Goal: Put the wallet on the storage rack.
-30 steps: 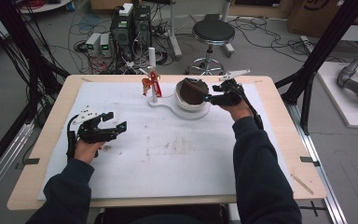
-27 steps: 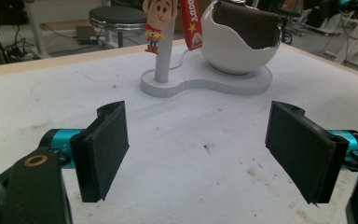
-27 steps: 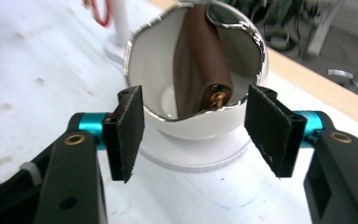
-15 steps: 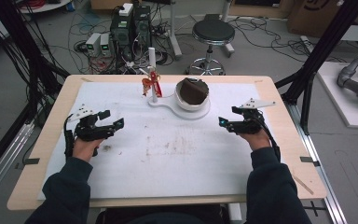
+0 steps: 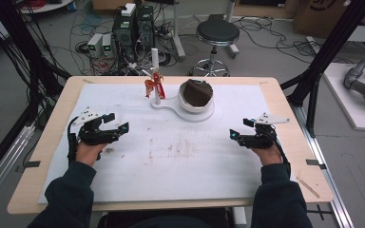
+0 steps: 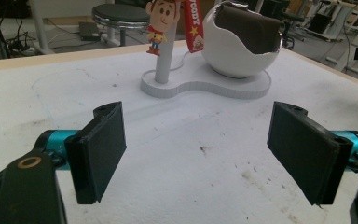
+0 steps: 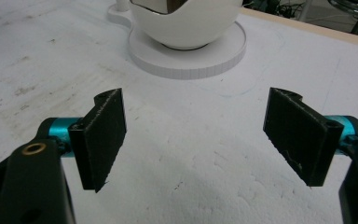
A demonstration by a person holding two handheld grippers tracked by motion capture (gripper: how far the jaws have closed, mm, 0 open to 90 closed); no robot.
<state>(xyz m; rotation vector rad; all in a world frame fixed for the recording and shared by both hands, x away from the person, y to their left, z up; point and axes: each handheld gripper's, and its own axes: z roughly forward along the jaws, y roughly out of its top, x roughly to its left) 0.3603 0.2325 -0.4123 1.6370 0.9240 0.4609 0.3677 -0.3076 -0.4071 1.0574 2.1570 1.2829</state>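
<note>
A white stand (image 5: pixel 171 105) sits at the table's far middle. Its post (image 5: pixel 156 76) carries a small cowboy figure keychain (image 5: pixel 151 85) on a red strap. Its egg-shaped white bowl (image 5: pixel 196 97) holds a dark brown wallet-like item (image 5: pixel 196 92). In the left gripper view the keychain (image 6: pixel 160 23) hangs beside the bowl (image 6: pixel 240 44) ahead of the jaws. My left gripper (image 5: pixel 117 124) rests open at the table's left, nothing between its jaws. My right gripper (image 5: pixel 240 129) is open at the right, apart from the bowl (image 7: pixel 186 21).
A white foam sheet (image 5: pixel 180 152) with brownish stains covers the wooden table (image 5: pixel 309 156). Behind the table are a round stool (image 5: pixel 217 33), computer boxes (image 5: pixel 132 26) and cables on the floor. Black frame posts (image 5: pixel 323 52) stand at both sides.
My right gripper has drawn back from the bowl to the table's right side and nearer the front. The left gripper has barely shifted.
</note>
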